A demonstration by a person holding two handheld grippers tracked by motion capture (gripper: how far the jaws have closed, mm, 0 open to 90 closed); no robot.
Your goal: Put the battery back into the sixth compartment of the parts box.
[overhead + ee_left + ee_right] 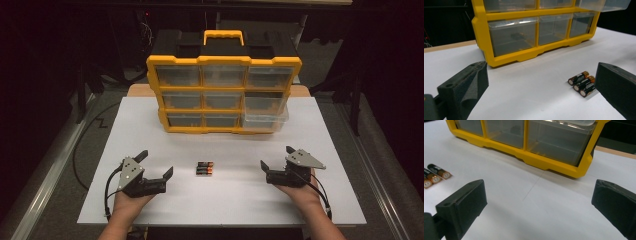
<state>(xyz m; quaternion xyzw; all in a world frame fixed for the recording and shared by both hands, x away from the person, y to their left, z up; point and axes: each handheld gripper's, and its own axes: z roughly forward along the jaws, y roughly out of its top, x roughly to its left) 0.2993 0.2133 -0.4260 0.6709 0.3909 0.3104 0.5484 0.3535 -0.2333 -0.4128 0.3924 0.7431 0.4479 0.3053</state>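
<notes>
In the high view, three batteries [204, 168] lie side by side on the white counter [150, 125], just below the centre of the frame, touching one another with their copper ends toward the right. The left tool [157, 165] sits at lower left of that frame, held in a hand [131, 202] that comes in from the bottom edge; its jaws stand wide apart with nothing between them. The right tool [276, 157] sits at lower right in the other hand [300, 192], its jaws likewise spread wide and holding nothing. Both tools are well apart from the batteries, one on each side. In the upper middle of the frame stands a yellow organizer [223, 95] with clear drawers and a yellow handle on top; its lower right drawer [264, 120] juts out from the front. In the left gripper view the batteries [582, 83] lie at lower right, near the right-hand jaw, with the organizer [534, 27] across the top. In the right gripper view the batteries [435, 176] appear at the left edge, the organizer [536, 160] above.
</notes>
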